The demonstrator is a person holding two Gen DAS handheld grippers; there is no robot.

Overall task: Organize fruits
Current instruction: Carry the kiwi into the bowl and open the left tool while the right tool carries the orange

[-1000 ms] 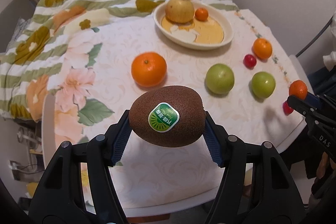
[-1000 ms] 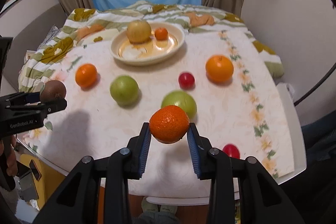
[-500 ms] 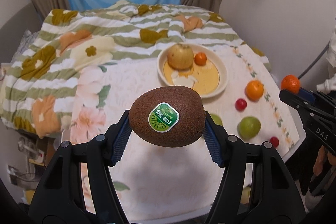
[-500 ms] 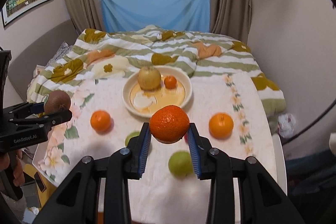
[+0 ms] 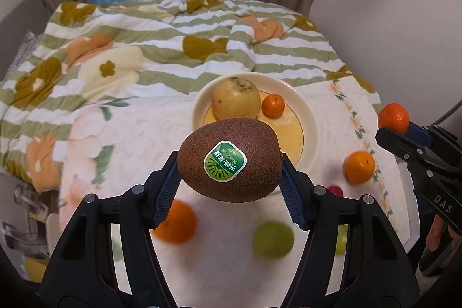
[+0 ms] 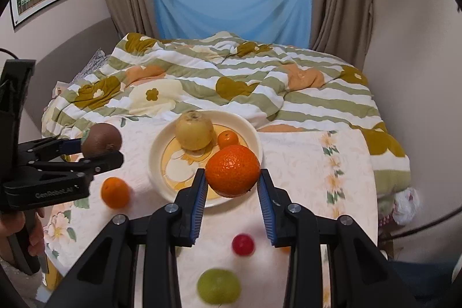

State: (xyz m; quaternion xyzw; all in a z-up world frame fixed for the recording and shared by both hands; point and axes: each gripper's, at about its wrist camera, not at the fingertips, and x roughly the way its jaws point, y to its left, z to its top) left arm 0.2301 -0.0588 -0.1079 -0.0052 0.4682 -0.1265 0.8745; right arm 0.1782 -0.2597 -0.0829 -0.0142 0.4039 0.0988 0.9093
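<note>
Left gripper (image 5: pixel 229 168) clamped kiwi (image 5: pixel 229 160) at its ends, frame centre, above plate (image 5: pixel 310 120). Right gripper (image 6: pixel 232 178) pinched mandarin (image 6: pixel 232 171) across middle, frame centre. Both fruits looked light, soft-skinned, bruisable; round shape could roll, so gentle mid-girth hold suited.

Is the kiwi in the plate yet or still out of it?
Out. The kiwi is clamped in the left gripper, held in the air; the plate holds only a pear and a small orange.
</note>
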